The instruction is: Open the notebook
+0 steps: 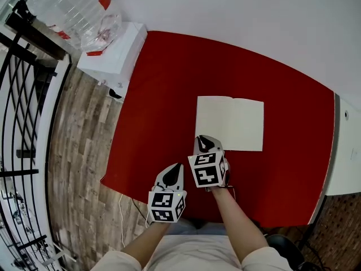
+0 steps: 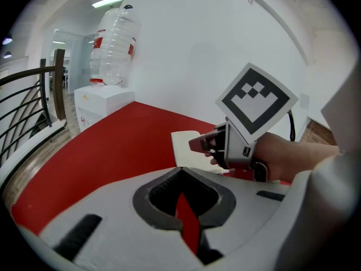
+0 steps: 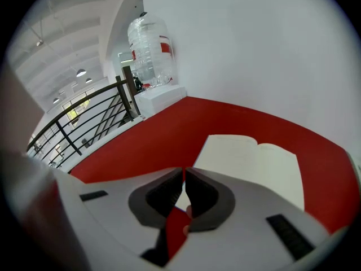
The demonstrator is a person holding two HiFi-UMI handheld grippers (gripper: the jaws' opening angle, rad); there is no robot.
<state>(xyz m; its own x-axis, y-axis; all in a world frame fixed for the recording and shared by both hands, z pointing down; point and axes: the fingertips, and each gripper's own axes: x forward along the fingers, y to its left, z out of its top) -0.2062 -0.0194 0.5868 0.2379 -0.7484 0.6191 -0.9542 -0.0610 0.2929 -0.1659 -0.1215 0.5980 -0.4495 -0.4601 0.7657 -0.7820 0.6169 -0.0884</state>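
Observation:
The notebook (image 1: 230, 123) lies open flat on the red table (image 1: 163, 95), showing two blank cream pages; it also shows in the right gripper view (image 3: 254, 162) and the left gripper view (image 2: 185, 145). My right gripper (image 1: 204, 141) hovers over the notebook's near left corner, jaws shut with nothing between them (image 3: 184, 171). My left gripper (image 1: 176, 168) hangs lower left of it, over the table's near part, jaws shut and empty (image 2: 180, 169). In the left gripper view the right gripper (image 2: 198, 143) shows with its marker cube just in front of the notebook.
A white water dispenser (image 1: 113, 55) with a clear bottle (image 1: 79, 7) stands past the table's far left corner. A black metal railing (image 1: 22, 123) runs along the left over wooden floor. A white wall backs the table, and a white cabinet (image 1: 347, 151) borders its right edge.

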